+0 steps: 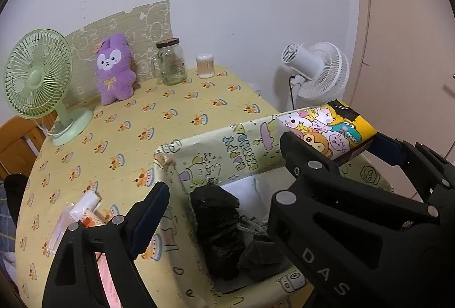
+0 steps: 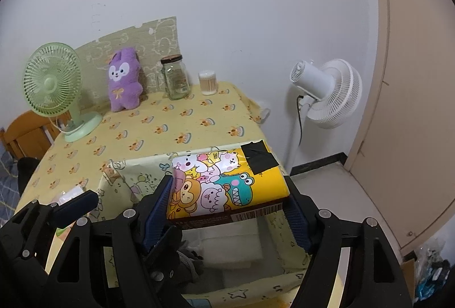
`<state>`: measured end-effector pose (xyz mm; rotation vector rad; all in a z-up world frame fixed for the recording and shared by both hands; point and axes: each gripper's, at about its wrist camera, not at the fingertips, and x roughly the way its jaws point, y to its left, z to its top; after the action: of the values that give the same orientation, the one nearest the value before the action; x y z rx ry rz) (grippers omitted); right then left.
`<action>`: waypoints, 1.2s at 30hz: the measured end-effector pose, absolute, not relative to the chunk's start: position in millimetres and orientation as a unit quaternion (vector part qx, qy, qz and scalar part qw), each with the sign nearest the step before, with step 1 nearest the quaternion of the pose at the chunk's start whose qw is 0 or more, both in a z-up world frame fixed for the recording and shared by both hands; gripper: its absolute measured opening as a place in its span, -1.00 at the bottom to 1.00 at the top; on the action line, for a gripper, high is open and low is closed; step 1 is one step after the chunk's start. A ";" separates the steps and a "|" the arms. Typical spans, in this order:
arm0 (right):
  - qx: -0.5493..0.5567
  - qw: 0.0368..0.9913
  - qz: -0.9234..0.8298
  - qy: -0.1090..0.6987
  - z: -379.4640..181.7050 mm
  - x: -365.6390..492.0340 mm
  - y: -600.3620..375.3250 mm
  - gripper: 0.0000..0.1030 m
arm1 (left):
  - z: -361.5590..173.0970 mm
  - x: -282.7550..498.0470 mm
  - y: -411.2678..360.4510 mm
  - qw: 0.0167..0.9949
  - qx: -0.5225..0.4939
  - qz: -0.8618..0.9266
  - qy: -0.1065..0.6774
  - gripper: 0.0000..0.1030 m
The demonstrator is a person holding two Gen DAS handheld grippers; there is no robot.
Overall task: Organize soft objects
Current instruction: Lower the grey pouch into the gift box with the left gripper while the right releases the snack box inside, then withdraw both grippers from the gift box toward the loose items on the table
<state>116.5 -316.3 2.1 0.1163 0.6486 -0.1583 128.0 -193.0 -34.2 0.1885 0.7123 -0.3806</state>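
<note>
Holding tissue pack (image 2: 227,182) clamped in right gripper (image 2: 231,208) over box (image 1: 216,143); left gripper (image 1: 224,165) hanging spread apart; lowering level should avoid snagging rim.

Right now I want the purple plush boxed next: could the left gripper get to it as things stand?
Probably yes. The left gripper is open and empty, and the bare tablecloth lies between it and the purple plush, which stands upright against the back panel. The green fan stands off to its left.

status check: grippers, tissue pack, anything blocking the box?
Right gripper shut on tissue pack, held above storage box. Left gripper open, empty, over box. Black bundles already inside; room remains.
</note>
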 end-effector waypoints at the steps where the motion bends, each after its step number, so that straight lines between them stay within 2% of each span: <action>1: 0.056 0.944 -0.075 0.317 2.7 117.2 -315.1 0.49 | -33.8 128.9 -191.8 0.916 0.092 -0.183 0.345 0.74; 6: 0.060 0.946 -0.061 0.313 3.9 123.9 -309.9 0.57 | -32.0 135.4 -185.5 0.918 0.088 -0.169 0.349 0.77; 9: 0.070 0.941 -0.051 0.327 2.0 129.4 -307.7 0.77 | -32.2 137.9 -183.8 0.916 0.086 -0.168 0.354 0.77; 17: 0.066 0.941 -0.056 0.327 6.0 121.9 -301.8 0.78 | -27.2 129.2 -178.9 0.919 0.084 -0.172 0.345 0.80; 21: 0.058 0.945 -0.064 0.314 14.7 113.5 -296.7 0.89 | -19.7 122.6 -173.3 0.922 0.079 -0.177 0.337 0.81; 36: 0.049 0.958 -0.065 0.274 52.4 85.9 -268.5 0.93 | 11.7 97.6 -139.6 0.938 0.063 -0.170 0.295 0.82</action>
<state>85.9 -268.5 52.4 0.0998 0.5567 -0.1316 97.6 -139.6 11.7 0.1279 0.6021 -0.3473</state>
